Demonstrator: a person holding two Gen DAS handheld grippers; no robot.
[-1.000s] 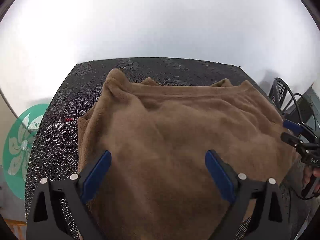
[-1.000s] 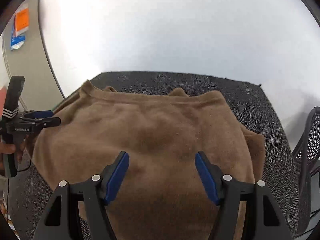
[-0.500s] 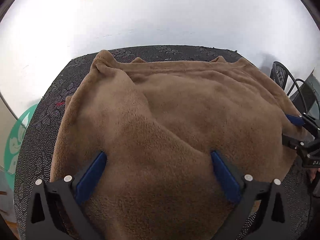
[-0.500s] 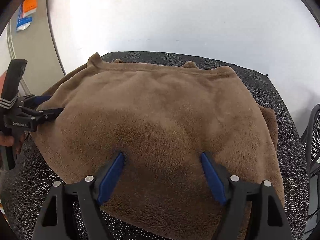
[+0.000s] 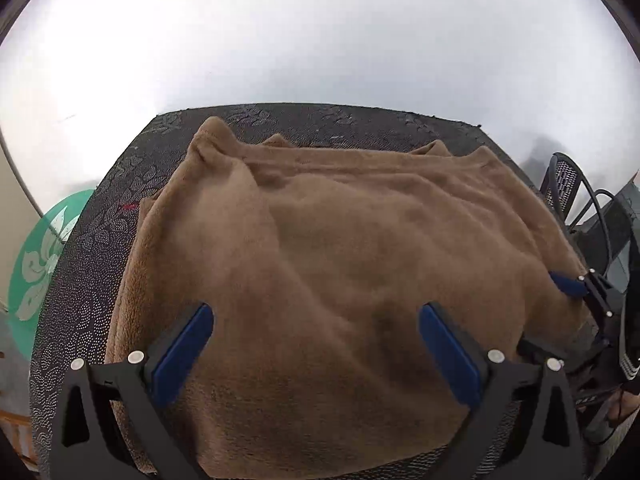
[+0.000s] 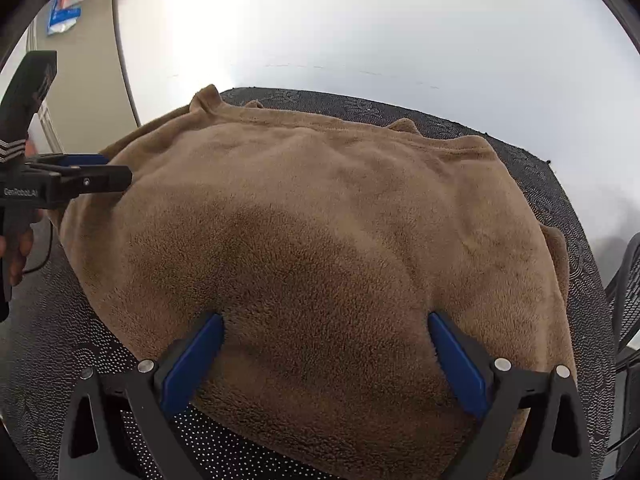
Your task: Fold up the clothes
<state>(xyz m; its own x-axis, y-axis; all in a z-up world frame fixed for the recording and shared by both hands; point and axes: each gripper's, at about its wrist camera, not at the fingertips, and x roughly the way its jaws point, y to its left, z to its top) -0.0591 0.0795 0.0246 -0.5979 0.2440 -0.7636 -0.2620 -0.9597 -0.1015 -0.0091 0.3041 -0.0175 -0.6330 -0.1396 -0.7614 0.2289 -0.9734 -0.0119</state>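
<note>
Reading "GenRoboLAI", white lettering on left tongs (image 6: 116, 168) beside brown garment (image 6: 320, 248)

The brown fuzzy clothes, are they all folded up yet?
Partly. The brown fleece garment already lies doubled over on the dark patterned mat, layered edges showing at the far side. Nothing is held: the left gripper is open, and the right gripper is opening with only fleece below. Probably more folds remain; it's still a wide bundle.
</note>
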